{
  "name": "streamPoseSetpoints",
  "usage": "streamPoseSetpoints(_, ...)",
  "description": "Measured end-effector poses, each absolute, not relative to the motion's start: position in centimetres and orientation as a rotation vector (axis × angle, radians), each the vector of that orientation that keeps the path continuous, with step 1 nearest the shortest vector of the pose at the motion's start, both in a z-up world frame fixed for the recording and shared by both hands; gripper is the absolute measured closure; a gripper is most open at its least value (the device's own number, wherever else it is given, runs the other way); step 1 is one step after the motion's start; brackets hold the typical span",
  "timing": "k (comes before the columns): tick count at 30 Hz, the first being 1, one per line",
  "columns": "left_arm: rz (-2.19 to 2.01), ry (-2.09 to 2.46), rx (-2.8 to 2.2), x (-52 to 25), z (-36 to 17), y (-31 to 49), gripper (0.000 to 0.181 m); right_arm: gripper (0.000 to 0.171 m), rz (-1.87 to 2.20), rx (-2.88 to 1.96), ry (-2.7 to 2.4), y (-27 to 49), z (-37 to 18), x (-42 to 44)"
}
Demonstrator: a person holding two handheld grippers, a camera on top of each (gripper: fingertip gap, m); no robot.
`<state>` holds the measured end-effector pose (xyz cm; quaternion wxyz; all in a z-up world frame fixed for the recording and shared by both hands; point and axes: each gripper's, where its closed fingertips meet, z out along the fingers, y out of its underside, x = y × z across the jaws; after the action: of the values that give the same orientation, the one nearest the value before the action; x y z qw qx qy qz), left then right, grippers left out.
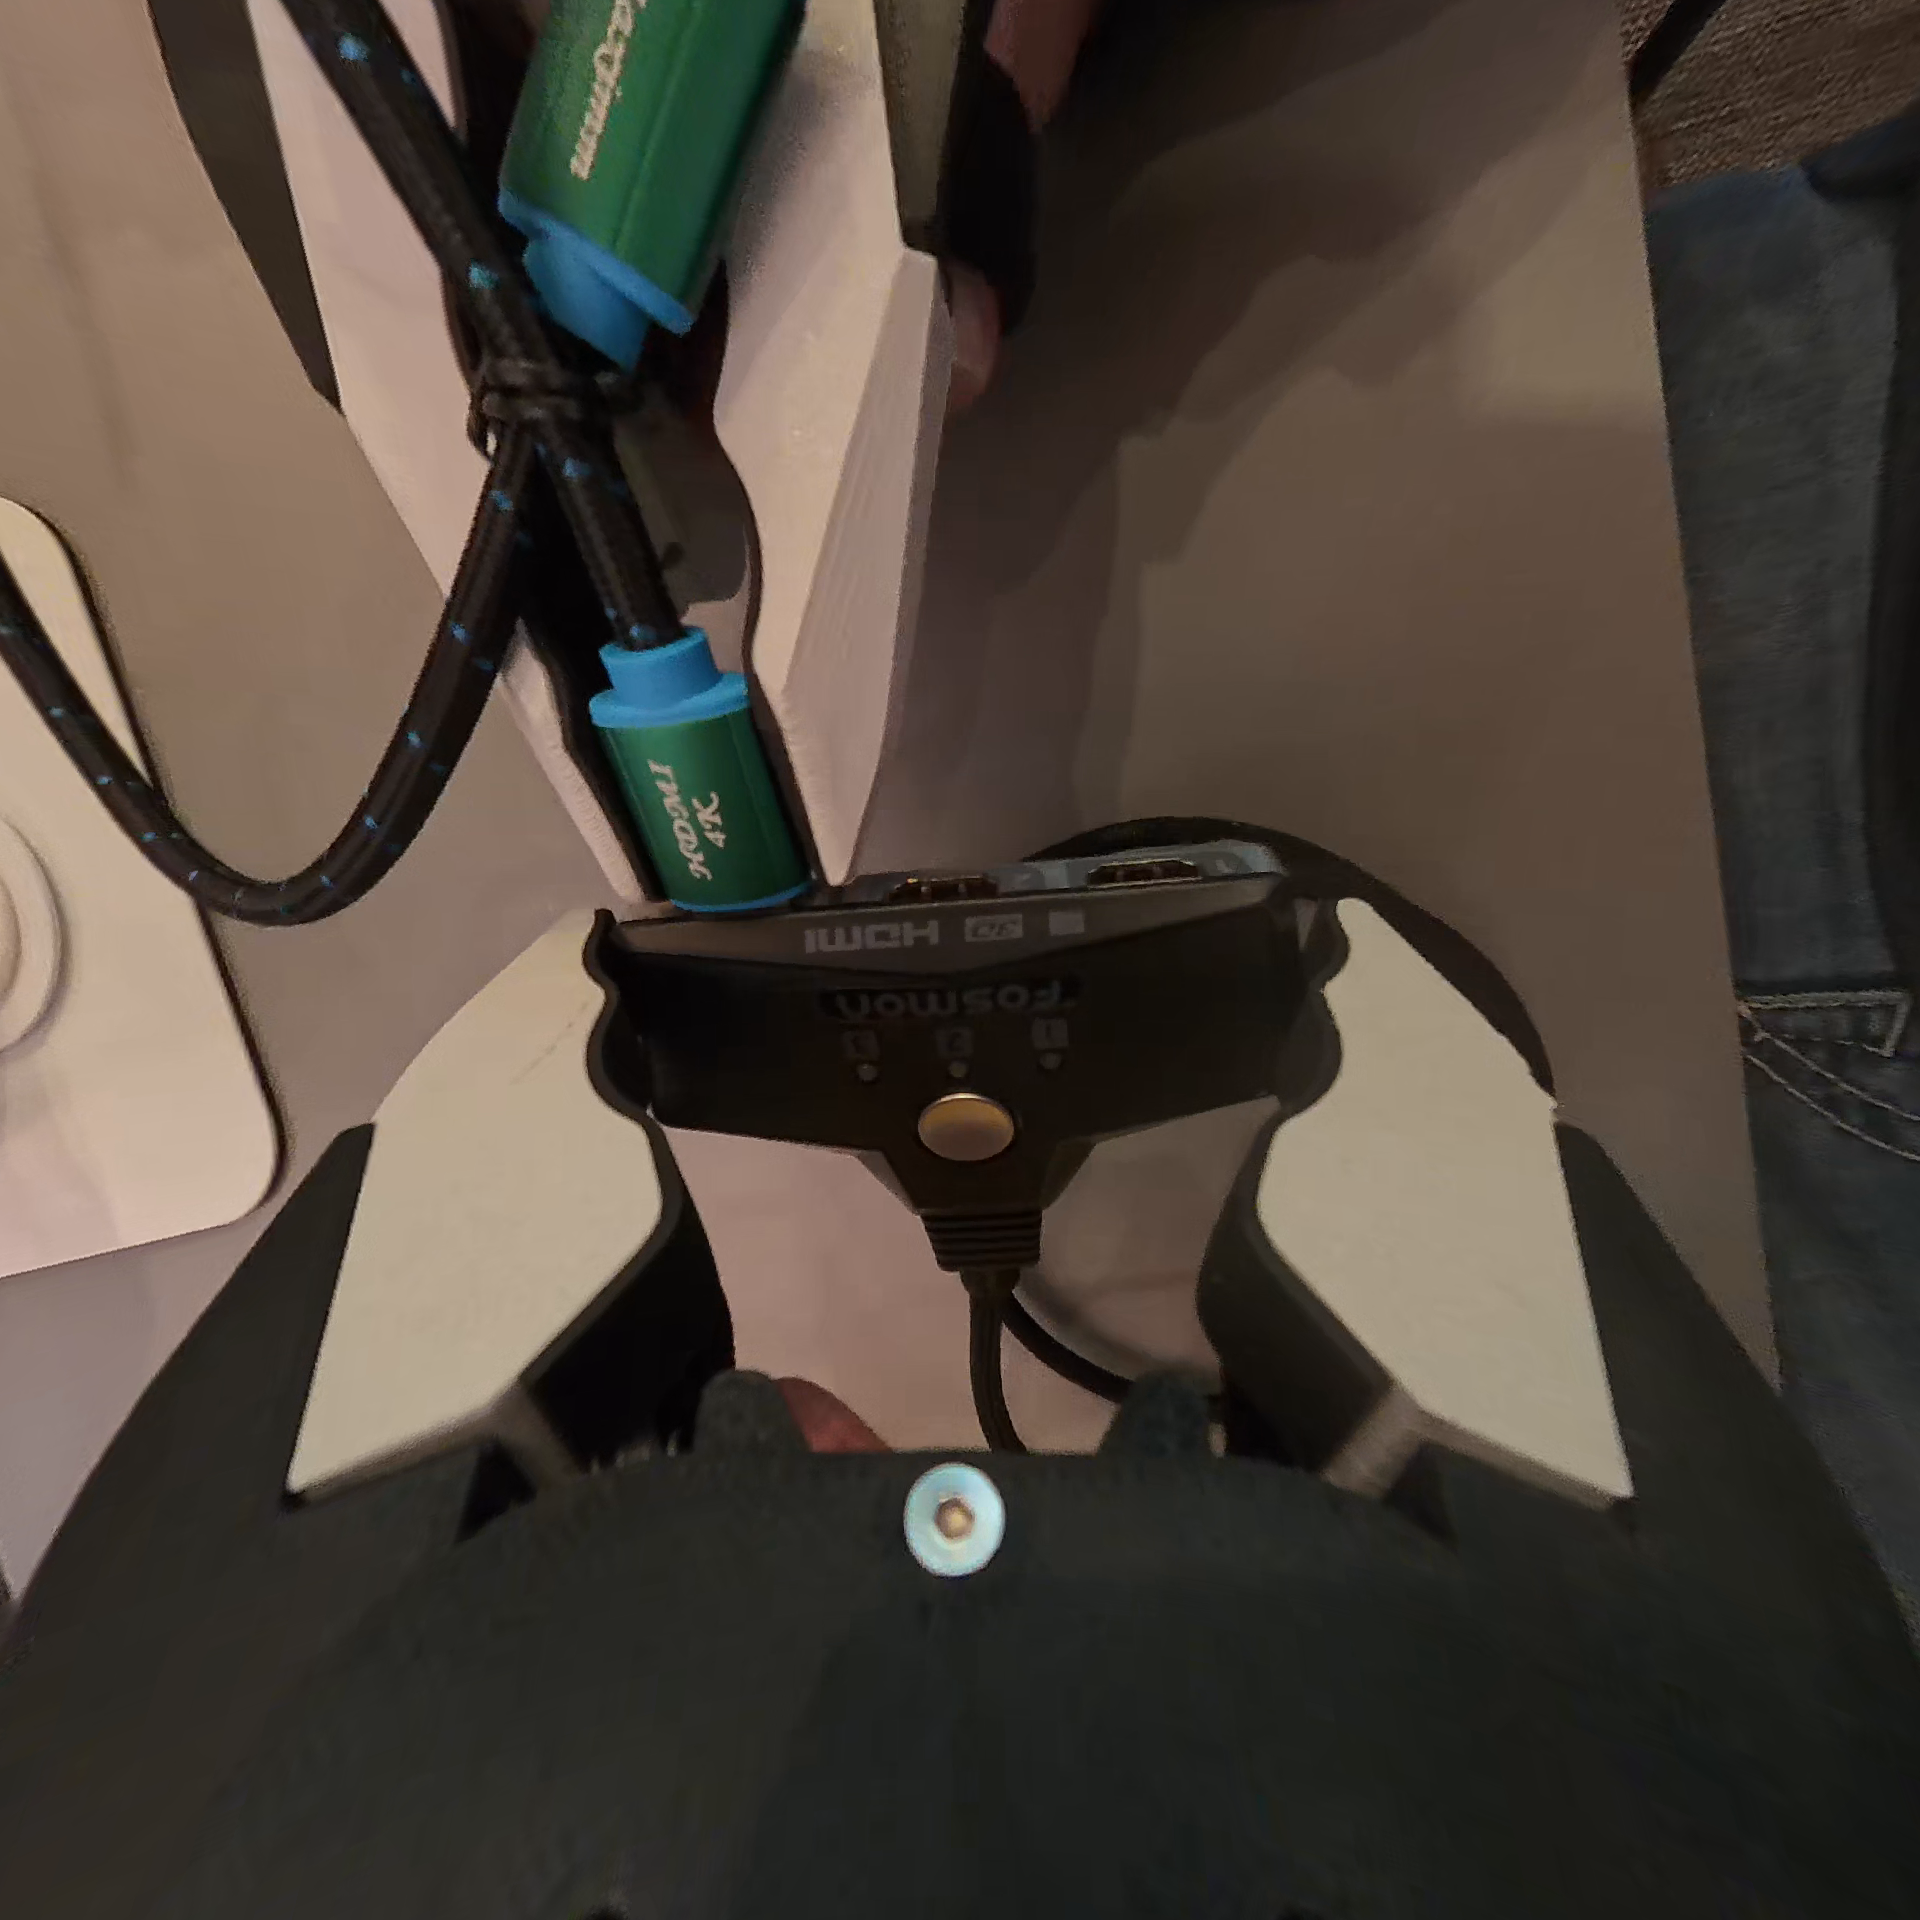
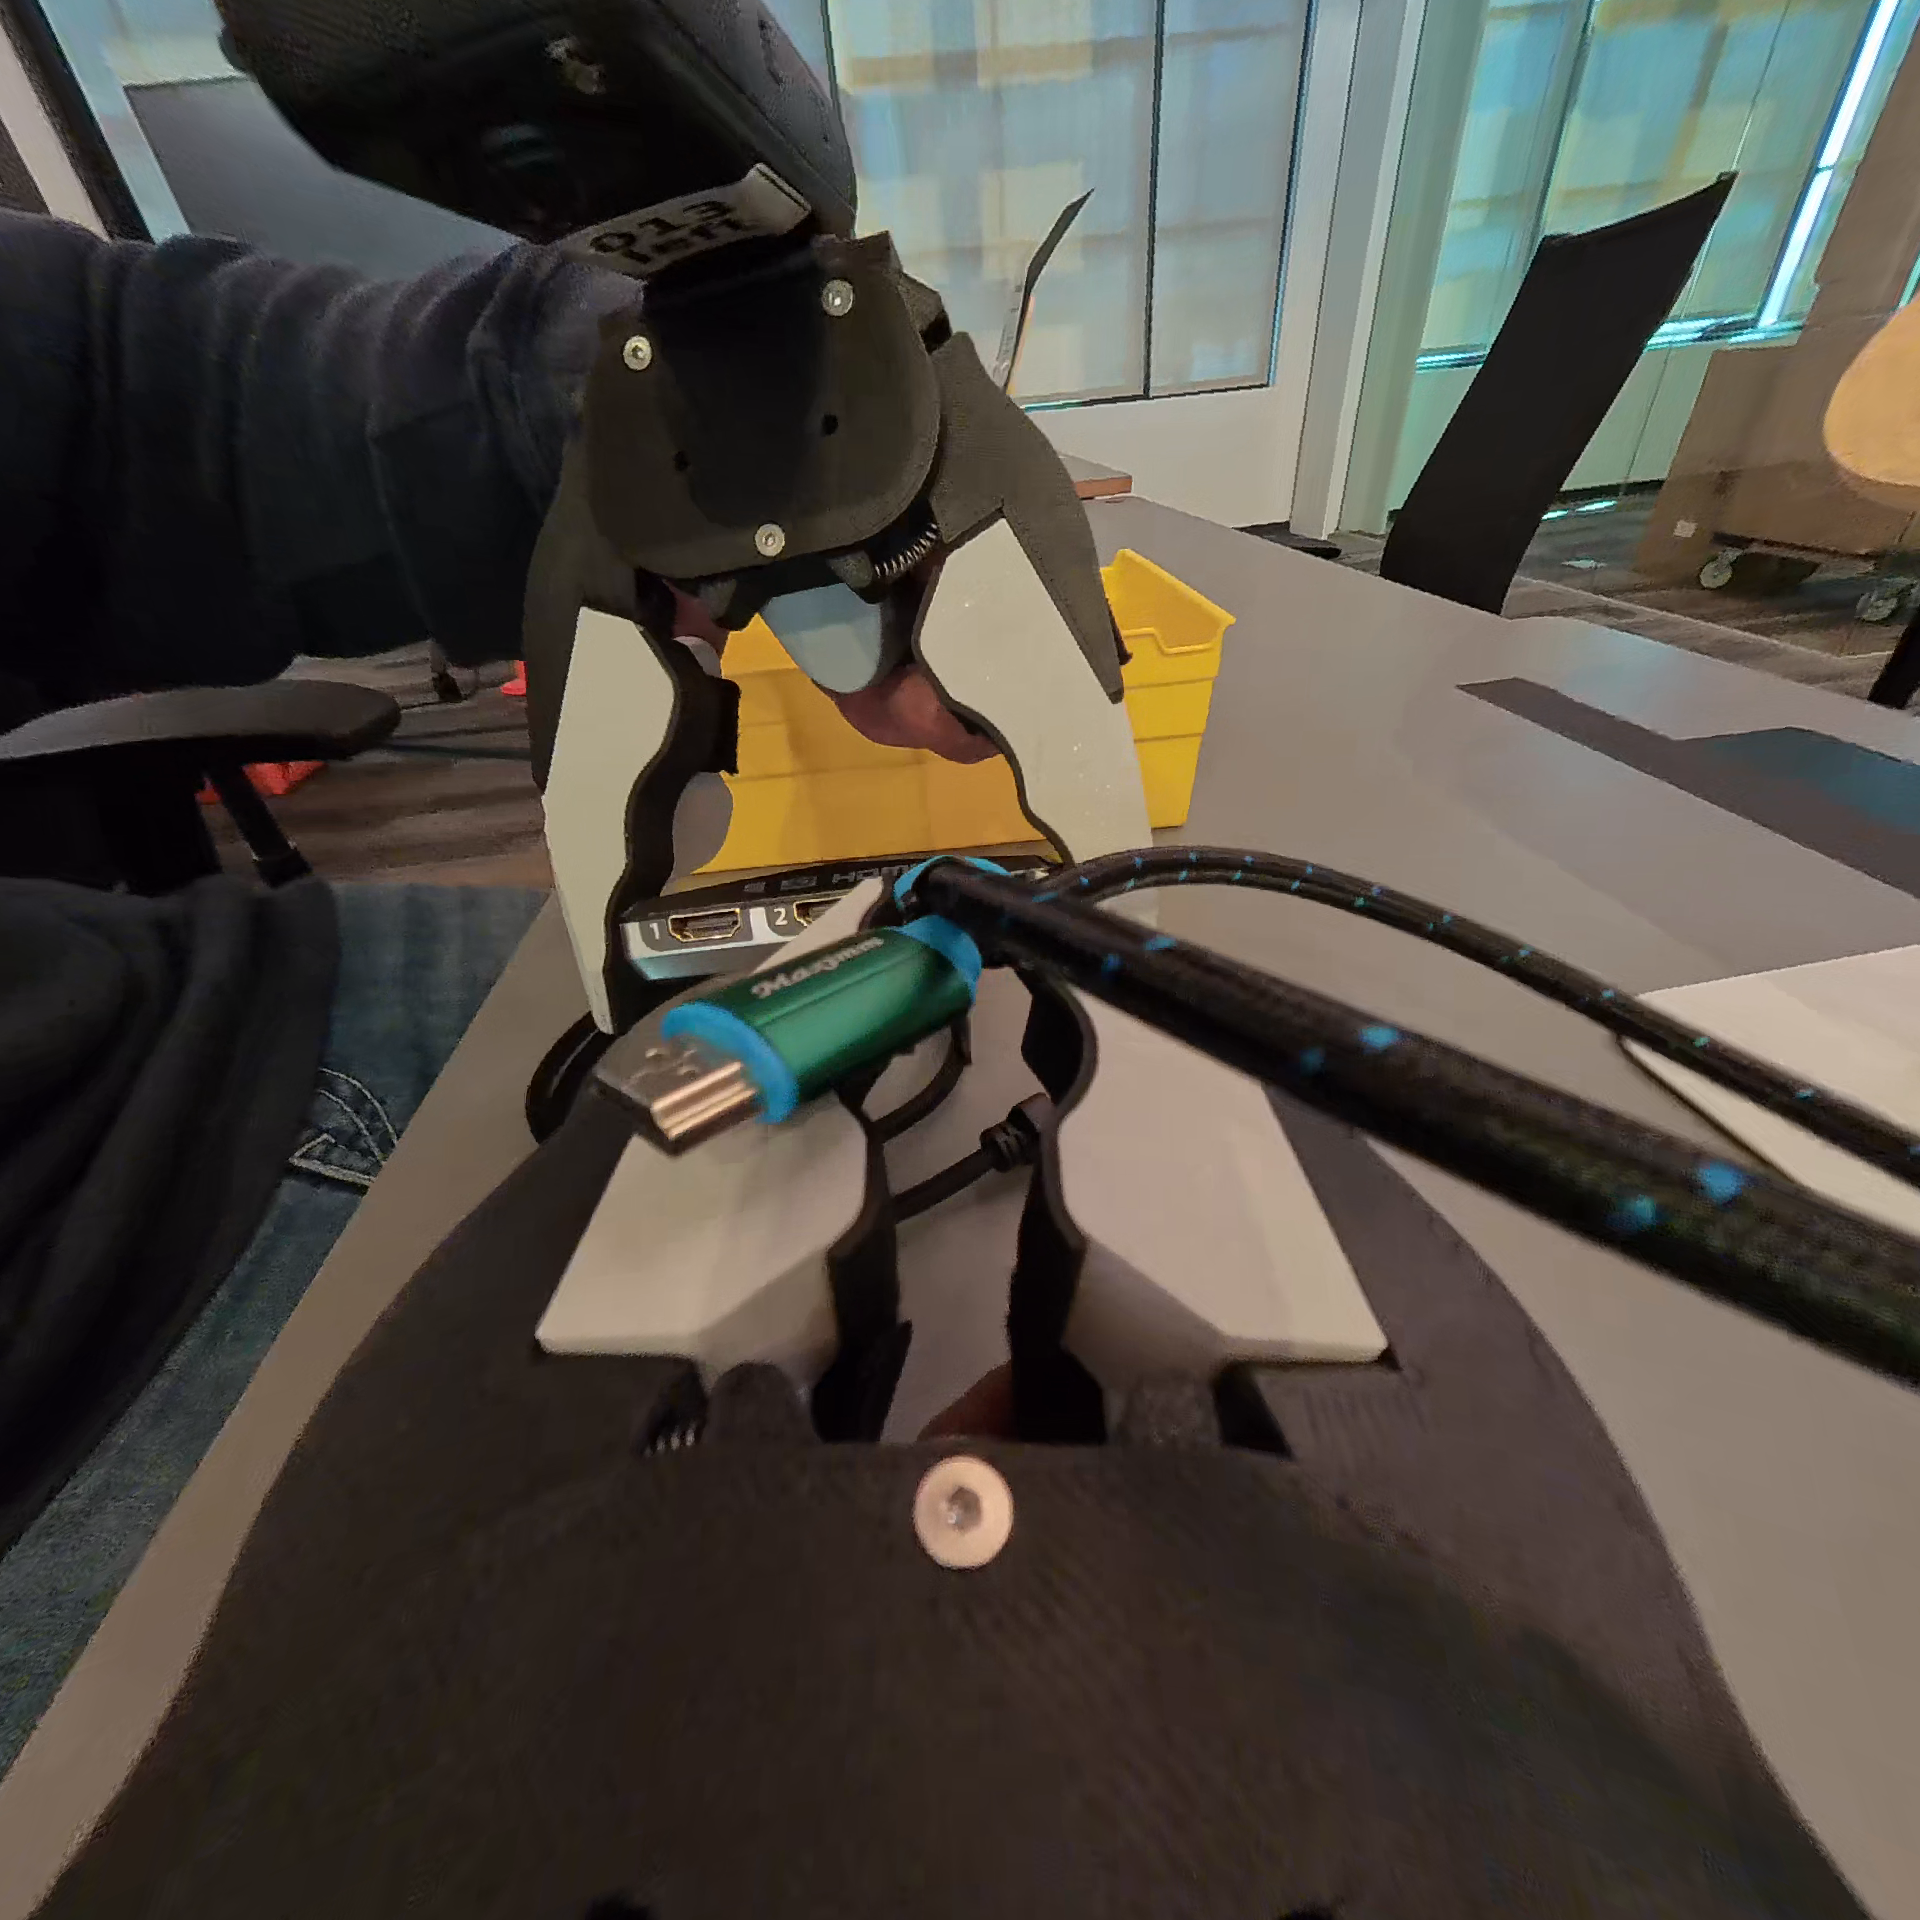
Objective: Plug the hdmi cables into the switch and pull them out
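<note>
We worked at a grey table (image 2: 1558, 727), with a yellow bin (image 2: 1164, 665) standing on its far part behind the grippers. Our left gripper (image 1: 961, 997) came down from above, and its two white fingers (image 1: 499, 1143) were closed on the sides of the black switch (image 1: 956, 1029), which it pressed flat on the table near the edge. In the left wrist view, one green plug (image 1: 717, 805) was seated in the leftmost port of the switch, while the two ports to the right of it stood empty. A braided black cable (image 1: 312, 831) with blue dots ran from this plug in a loop to the left. Our right gripper (image 2: 966, 1101) was nearly closed; it pinched the thin black tie (image 2: 997, 1138) of the cable bundle between its fingers. The second green plug (image 2: 821, 1013), with its metal tip bare, lay across the left finger of that gripper, just in front of the switch and not inserted. Its thick braided cable (image 2: 1455, 1122) went off to the right.
</note>
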<state>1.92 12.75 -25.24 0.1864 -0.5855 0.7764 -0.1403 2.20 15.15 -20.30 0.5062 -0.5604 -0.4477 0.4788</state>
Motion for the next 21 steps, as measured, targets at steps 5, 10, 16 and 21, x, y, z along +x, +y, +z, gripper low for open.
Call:
streamPoseSetpoints(5, -0.438, 2.161, -1.658, 2.1, -25.1, 12.9, 0.063, 0.156, 0.983, -1.309, -1.102, 15.3, -20.0, 2.3)
streamPoseSetpoints(10, -0.435, 2.157, -1.644, 2.1, -24.8, 12.9, 0.062, 0.156, 0.963, -1.299, -1.095, 15.4, -19.8, 2.3)
streamPoseSetpoints(16, -0.402, 2.158, -1.627, 2.0, -24.8, 13.2, 0.063, 0.155, 1.098, -1.342, -1.050, 15.5, -19.8, 2.3)
streamPoseSetpoints(21, -0.243, 2.144, -1.805, -1.9, -27.3, 15.6, 0.063, 0.156, 0.990, -1.212, -0.874, 16.8, -16.0, 6.2)
